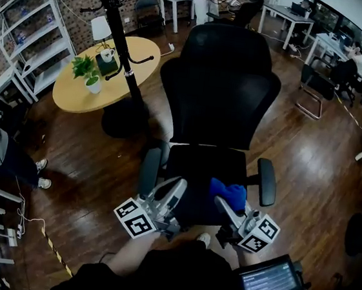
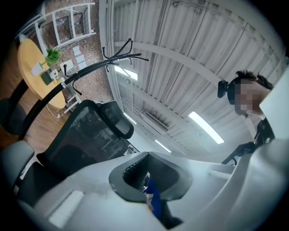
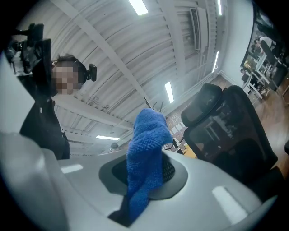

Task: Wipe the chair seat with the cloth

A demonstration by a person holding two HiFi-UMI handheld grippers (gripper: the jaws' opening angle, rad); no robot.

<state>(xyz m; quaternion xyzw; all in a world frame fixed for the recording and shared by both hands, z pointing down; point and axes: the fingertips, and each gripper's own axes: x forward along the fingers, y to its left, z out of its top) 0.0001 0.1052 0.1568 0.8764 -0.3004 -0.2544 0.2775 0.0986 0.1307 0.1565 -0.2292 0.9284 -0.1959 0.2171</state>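
Inside right claw [image 3: 145, 173], blue cloth [image 3: 146, 135].

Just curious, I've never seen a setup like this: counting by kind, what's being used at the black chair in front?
Chair: 1
Blue cloth: 1
Grippers: 2, left gripper and right gripper
Total: 4

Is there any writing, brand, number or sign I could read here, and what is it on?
No text here can be read.
Screen: lines of text, too small to read.
Papers on the brick wall: too blurred to read.
Left marker cube, right marker cube: square patterns only, no words.
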